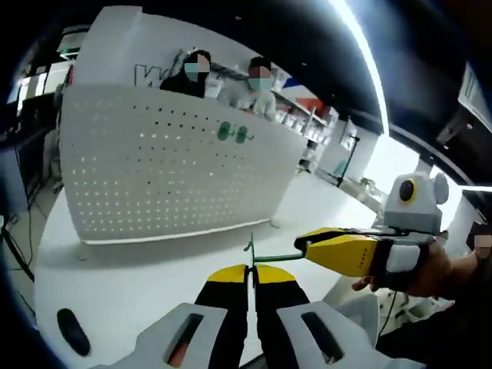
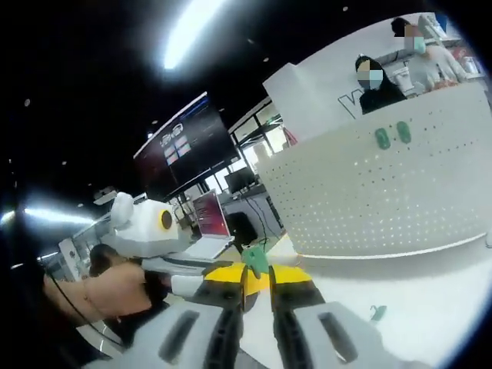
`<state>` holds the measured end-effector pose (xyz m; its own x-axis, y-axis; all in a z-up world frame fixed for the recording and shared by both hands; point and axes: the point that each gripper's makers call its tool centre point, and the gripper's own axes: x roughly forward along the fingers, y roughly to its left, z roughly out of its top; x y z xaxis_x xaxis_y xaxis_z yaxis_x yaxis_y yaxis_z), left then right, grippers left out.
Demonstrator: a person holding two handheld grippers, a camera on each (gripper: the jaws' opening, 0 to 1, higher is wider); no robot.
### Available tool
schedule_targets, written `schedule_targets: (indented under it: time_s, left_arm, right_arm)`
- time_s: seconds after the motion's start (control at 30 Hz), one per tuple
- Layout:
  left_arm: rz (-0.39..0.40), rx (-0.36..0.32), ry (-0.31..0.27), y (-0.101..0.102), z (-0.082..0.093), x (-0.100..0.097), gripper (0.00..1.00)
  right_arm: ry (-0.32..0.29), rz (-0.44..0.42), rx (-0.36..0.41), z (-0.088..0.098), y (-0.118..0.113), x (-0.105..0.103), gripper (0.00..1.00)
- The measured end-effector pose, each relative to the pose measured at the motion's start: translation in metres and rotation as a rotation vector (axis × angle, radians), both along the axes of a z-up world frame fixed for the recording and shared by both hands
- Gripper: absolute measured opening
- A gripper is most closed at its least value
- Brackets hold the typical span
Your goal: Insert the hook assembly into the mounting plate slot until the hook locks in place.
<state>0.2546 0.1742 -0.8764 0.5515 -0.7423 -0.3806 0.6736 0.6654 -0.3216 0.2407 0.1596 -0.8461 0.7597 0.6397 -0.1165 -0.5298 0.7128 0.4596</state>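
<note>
Left gripper view: both grippers' fingers pinch the green hook, well short of the far pegboard; insertion comes next.

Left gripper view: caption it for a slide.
Both grippers pinch a green wire hook before the white pegboard on the table.

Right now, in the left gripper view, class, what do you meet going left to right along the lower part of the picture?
Black oval object → left gripper, jaws closed on a thin green hook → right gripper holding the green hook's other end → the hand behind it.
</note>
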Motion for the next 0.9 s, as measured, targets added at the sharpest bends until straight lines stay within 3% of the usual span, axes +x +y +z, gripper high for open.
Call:
schedule_targets:
  time_s: [0.23,0.47,0.67,0.9]
  left_arm:
    - [-0.032,-0.006,-0.005,-0.003,0.0,-0.002,0.01]
    - [-0.061,0.024,-0.017,-0.004,0.001,-0.004,0.01]
    - [-0.083,-0.012,-0.015,-0.006,0.005,-0.006,0.01]
    - [-0.094,-0.008,-0.013,-0.008,0.005,-0.008,0.01]
  right_arm:
    - [0.012,0.022,0.022,-0.001,0.003,0.002,0.09]
    - [0.01,0.079,-0.005,-0.003,0.009,0.001,0.08]
    - [0.029,0.109,0.068,0.003,0.014,0.0,0.07]
    - [0.056,0.117,0.098,0.001,0.013,-0.002,0.08]
